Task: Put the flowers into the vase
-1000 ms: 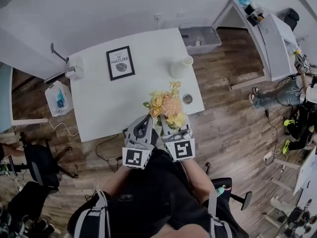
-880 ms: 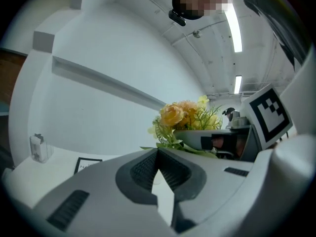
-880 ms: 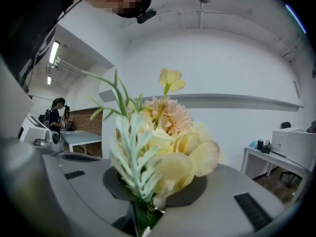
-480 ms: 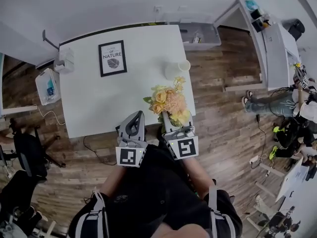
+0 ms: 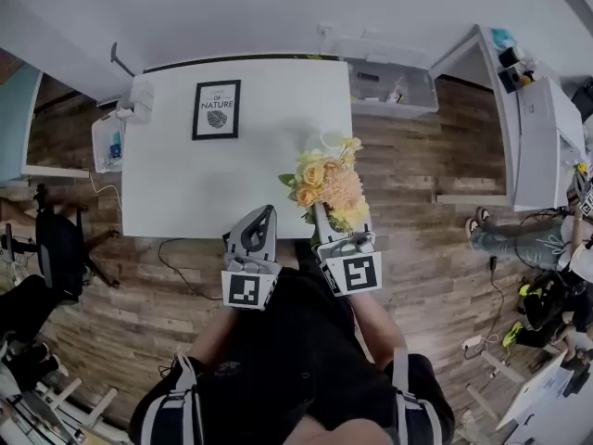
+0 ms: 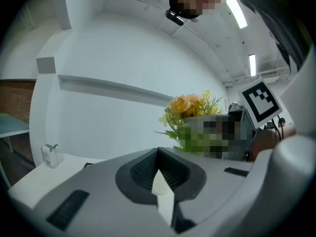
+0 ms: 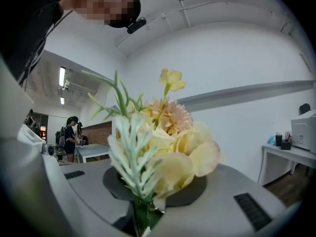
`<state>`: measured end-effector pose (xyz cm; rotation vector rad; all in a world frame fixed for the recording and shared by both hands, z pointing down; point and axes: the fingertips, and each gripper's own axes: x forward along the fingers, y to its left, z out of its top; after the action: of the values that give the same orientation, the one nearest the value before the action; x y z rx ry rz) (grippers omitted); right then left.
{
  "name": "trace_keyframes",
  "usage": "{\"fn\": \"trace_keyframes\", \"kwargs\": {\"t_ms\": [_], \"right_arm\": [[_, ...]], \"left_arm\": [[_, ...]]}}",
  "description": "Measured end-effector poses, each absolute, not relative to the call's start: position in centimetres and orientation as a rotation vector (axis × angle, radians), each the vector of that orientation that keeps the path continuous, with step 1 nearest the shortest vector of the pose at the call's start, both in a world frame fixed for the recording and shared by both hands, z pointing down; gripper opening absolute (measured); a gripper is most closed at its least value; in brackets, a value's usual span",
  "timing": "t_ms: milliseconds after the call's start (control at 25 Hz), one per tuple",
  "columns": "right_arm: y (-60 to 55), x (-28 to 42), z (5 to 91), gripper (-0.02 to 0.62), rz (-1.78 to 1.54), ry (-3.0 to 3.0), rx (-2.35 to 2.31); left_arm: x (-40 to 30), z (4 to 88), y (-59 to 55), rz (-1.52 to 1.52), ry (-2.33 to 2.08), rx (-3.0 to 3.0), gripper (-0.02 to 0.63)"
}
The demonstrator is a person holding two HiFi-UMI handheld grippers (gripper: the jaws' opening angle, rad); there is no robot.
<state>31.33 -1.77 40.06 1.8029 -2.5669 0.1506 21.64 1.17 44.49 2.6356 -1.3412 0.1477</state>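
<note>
In the head view a bouquet of yellow and peach flowers stands upright over the near right part of the white table. My right gripper is shut on its stems. The right gripper view shows the blooms rising straight out of the jaws. Only a bit of the white vase's rim shows just beyond the blooms. My left gripper sits beside the right one at the table's near edge, shut and holding nothing. The left gripper view has the bouquet to its right.
A framed "nature" print lies at the table's far side, with a small white item at the far left corner. A clear bin, a grey box, a black chair and a white desk surround the table.
Both grippers have moved forward toward the table. The bouquet has travelled with the right gripper and now covers most of the vase in the head view.
</note>
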Motion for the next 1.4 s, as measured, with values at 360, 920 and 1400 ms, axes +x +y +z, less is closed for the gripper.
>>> {"fn": "trace_keyframes", "kwargs": {"t_ms": [360,920,1400], "right_arm": [[-3.9,35.8,35.8,0.106,0.077,-2.718,1.627],[-12.7,38.5,29.6,0.106,-0.280,-2.725,1.722],[-14.9,36.7,41.2,0.106,-0.276,-2.584,1.760]], "left_arm": [[25.6,44.4,2.7,0.160,-1.430,2.599,0.022],[23.6,44.0,2.0,0.166,-1.493,2.578,0.022],[20.5,45.7,0.4,0.211,-1.529,2.502,0.022]]}}
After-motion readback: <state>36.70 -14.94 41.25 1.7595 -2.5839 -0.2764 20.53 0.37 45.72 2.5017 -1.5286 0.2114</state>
